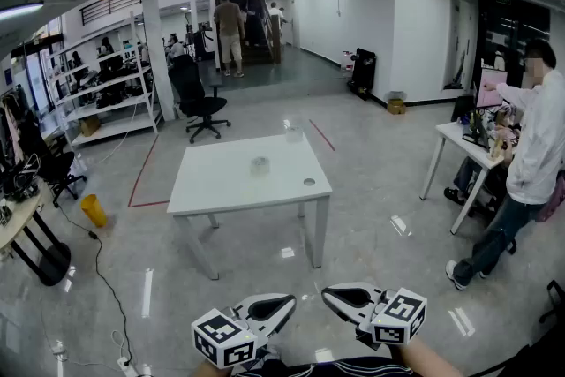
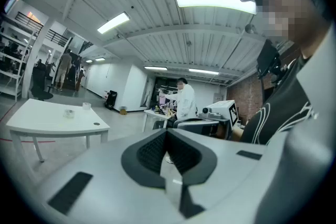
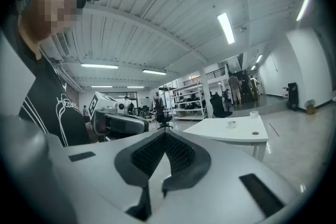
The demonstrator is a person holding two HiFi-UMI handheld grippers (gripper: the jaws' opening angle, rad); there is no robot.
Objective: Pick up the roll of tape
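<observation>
Left gripper [image 1: 275, 306] and right gripper [image 1: 340, 296]: both were held low, close to the person and angled toward each other, each with its jaws pressed together and nothing between them.
Roll of tape [image 1: 259, 164]: lay near the middle of the white table [image 1: 212, 190], well apart from both grippers.
Small pale cylinder [image 1: 293, 133]: stood at the table's far edge.
Round cable hole [image 1: 309, 182]: sat near the table's right front corner.
Floor [image 1: 371, 163]: was glossy grey with red lines [image 1: 141, 177]; a black cable [image 1: 106, 287] trailed across it.
Black office chair [image 1: 199, 97] and white shelving [image 1: 106, 93]: stood beyond the table, to the left.
Person in a white coat [image 1: 530, 146]: stood at a side desk [image 1: 459, 141] on the right.
</observation>
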